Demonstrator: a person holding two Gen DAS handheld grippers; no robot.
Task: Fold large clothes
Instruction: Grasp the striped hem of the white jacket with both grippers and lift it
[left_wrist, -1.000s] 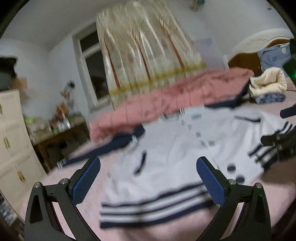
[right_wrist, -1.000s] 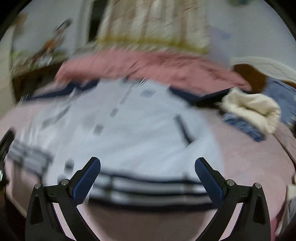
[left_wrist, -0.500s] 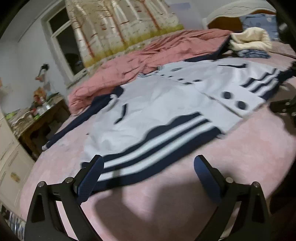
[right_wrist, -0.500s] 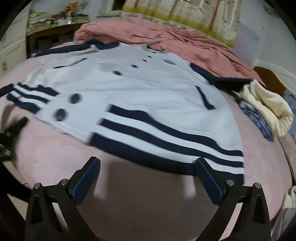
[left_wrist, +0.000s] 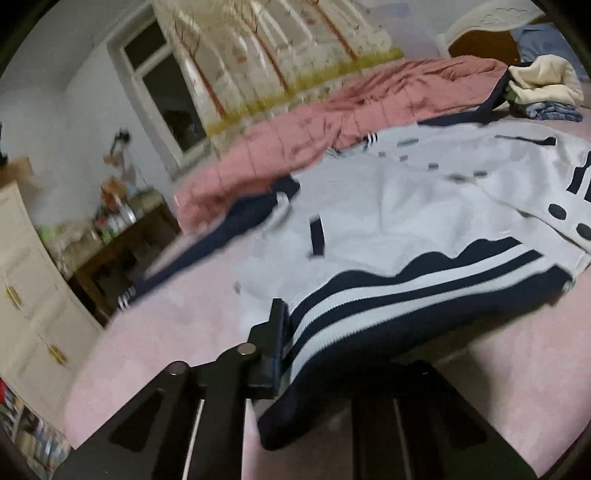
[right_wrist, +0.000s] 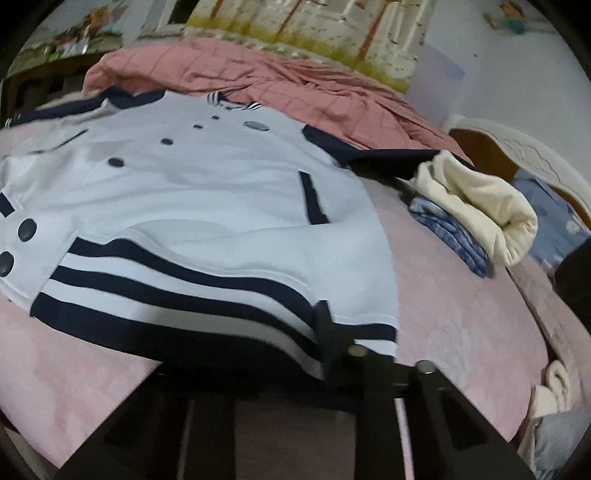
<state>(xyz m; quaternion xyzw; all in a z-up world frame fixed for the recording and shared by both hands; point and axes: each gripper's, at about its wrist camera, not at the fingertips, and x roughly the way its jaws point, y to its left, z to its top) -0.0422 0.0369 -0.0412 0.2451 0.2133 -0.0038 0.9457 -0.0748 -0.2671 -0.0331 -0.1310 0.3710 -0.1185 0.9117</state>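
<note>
A white jacket (left_wrist: 406, 206) with navy sleeves, dark snaps and a navy-striped hem lies front up on the pink bed sheet (left_wrist: 177, 332). My left gripper (left_wrist: 291, 350) is at the hem's left corner. Its jaws are closing, and the striped band is pinched between them and drapes over one finger. In the right wrist view the same jacket (right_wrist: 207, 192) fills the middle. My right gripper (right_wrist: 314, 343) is at the hem's right corner, jaws closing with the band pinched between them. Both hem corners are raised slightly off the sheet.
A crumpled pink quilt (left_wrist: 332, 122) lies behind the jacket's collar. Folded cream and blue clothes (right_wrist: 476, 206) sit to the right, near the headboard (right_wrist: 517, 147). Left of the bed stand a cluttered wooden table (left_wrist: 122, 236) and a cream cabinet (left_wrist: 26, 295).
Both grippers moved forward and down to the jacket's hem. Their jaws went from wide open to pinched on the striped band, and the hem corners have lifted a little.
</note>
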